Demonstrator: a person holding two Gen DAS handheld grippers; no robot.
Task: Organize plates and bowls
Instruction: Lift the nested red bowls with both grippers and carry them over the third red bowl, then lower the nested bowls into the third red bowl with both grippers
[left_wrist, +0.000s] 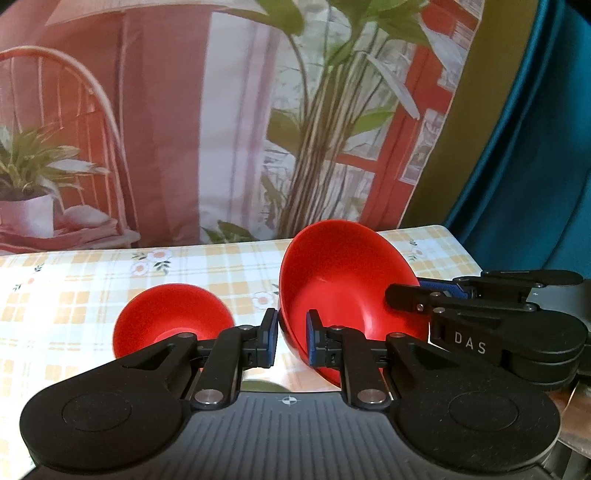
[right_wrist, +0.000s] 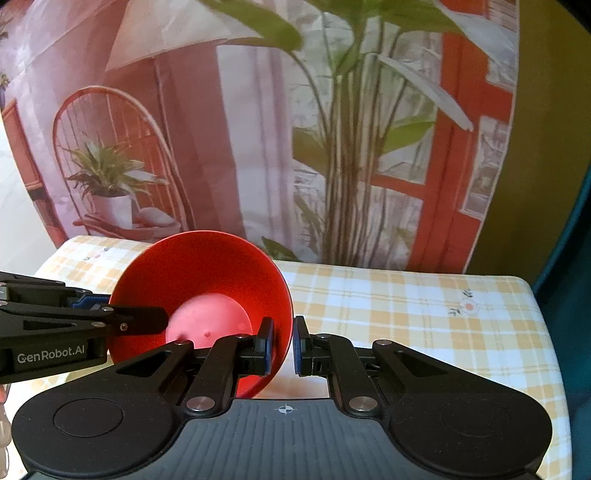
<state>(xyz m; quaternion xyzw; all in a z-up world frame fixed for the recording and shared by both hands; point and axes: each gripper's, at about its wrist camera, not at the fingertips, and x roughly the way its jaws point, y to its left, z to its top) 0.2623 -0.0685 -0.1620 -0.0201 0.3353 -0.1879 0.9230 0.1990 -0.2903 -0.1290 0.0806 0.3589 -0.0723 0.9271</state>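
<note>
Two grippers held one tilted red bowl (left_wrist: 343, 284) above the checked tablecloth (left_wrist: 74, 295).

The bowl was plain, glossy red, with a paler flat bottom. The left gripper (left_wrist: 291, 341) pinched its near-left rim; the right gripper (right_wrist: 283, 346) pinched its near-right rim. A second red bowl (left_wrist: 171, 314) sat on the cloth to the left. The grippers' bodies read "DAS" and "GenRobot.AI".
</note>
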